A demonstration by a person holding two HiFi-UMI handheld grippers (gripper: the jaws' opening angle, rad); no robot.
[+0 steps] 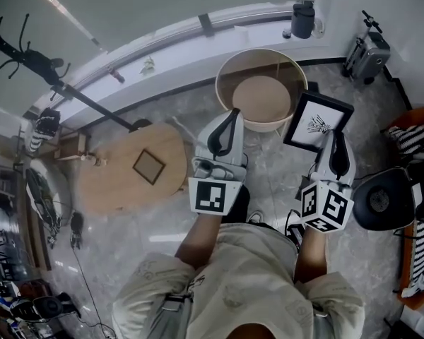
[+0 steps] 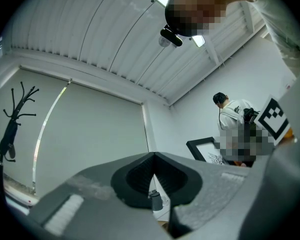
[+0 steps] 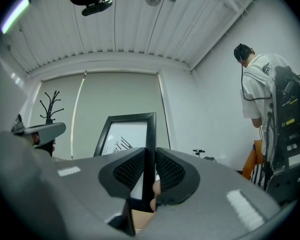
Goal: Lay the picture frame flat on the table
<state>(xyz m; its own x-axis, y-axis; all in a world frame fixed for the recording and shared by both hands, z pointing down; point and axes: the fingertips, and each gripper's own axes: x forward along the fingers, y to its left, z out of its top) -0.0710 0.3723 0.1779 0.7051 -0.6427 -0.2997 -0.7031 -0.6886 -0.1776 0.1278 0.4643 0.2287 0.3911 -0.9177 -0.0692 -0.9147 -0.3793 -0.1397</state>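
Observation:
A black picture frame (image 1: 318,121) with a white mat and a dark plant drawing hangs in the air just right of the round light-wood table (image 1: 228,69). My right gripper (image 1: 333,137) is shut on the frame's edge; in the right gripper view the frame (image 3: 121,133) stands upright, its right bar clamped between the pads (image 3: 171,171). My left gripper (image 1: 231,114) hovers over the table's near rim with its jaws shut and nothing between them. From the left gripper view the frame (image 2: 202,147) shows off to the right.
An oval wooden table (image 1: 113,182) at the left carries a small square frame (image 1: 150,167). A black round seat (image 1: 384,199) is at my right. A black coat stand (image 1: 21,48) is at the far left, and grey equipment (image 1: 368,51) by the wall. A person (image 3: 260,84) stands at the right.

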